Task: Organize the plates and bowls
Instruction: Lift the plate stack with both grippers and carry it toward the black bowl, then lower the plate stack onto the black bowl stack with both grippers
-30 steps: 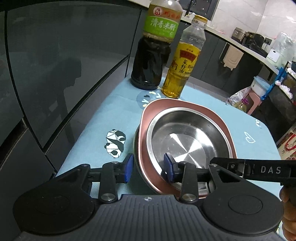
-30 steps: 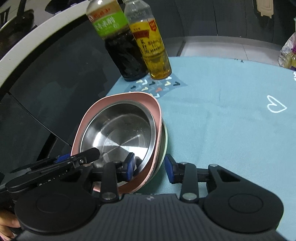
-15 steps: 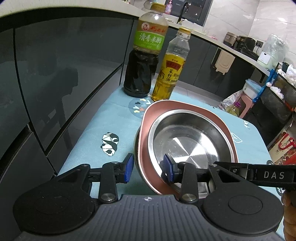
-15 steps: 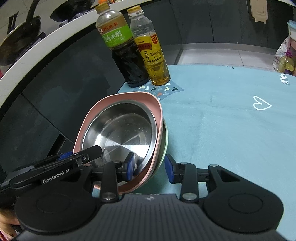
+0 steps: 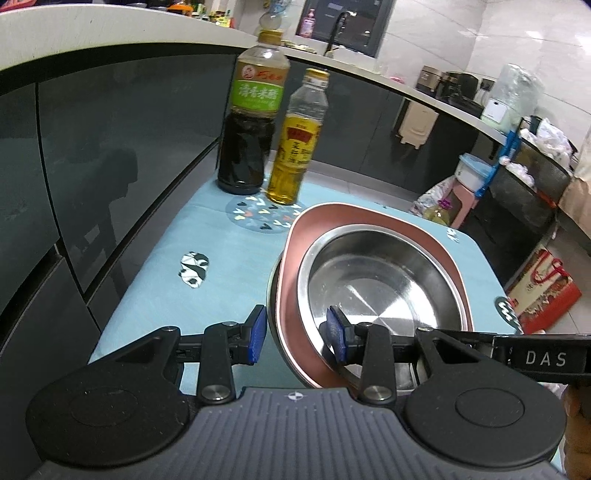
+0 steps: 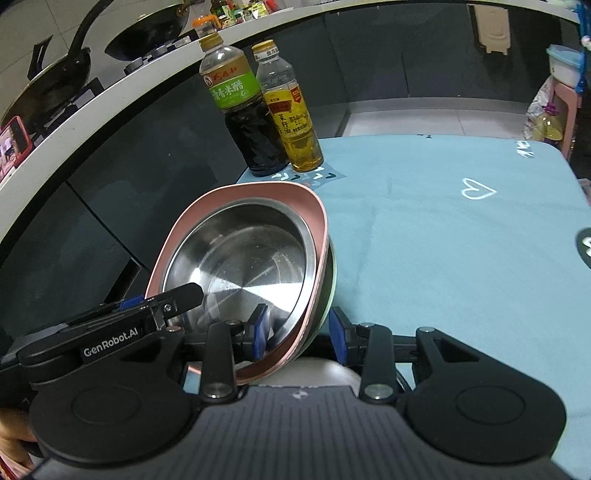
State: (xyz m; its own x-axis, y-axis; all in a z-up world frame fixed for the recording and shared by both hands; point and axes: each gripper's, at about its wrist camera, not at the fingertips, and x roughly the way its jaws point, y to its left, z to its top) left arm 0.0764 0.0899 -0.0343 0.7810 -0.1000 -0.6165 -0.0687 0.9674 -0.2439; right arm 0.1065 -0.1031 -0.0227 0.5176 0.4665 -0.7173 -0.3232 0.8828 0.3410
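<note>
Covering the desk [image 6: 461, 251]: a pale blue cloth printed with a white heart [image 6: 477, 189], a panda patch [image 5: 194, 266] and a round patch of small coloured marks [image 5: 258, 214]. Standing upright at the far corner, touching side by side: a dark vinegar bottle [image 5: 251, 122] with a green label and a golden oil bottle [image 5: 299, 144] with a yellow label. Rising just behind the desk: dark grey glossy cabinet fronts under a curved white worktop [image 6: 110, 92], carrying black pans [image 6: 147, 29] on a hob in the right wrist view. Further off across the tiled floor: more dark cabinets, small appliances on the counter, a pink stool [image 5: 467, 206] with a lidded tub on it, and a red bag [image 5: 543, 291] on the floor.

Held tilted above the blue cloth, near the cabinet-side edge: a nested stack of a steel bowl [image 5: 376, 284] inside a pink plate [image 5: 354, 218], with a pale greenish bowl [image 6: 330, 280] beneath. Clamped on the stack's near rim from one side: left gripper [image 5: 297, 338], one blue-padded finger inside the steel bowl, the other outside under the stack. Clamped likewise on the rim from the other side: right gripper [image 6: 299, 334], fingers pressing inside and outside. Partly visible at the frame edges: a hand [image 6: 11, 439] behind the gripper.
</note>
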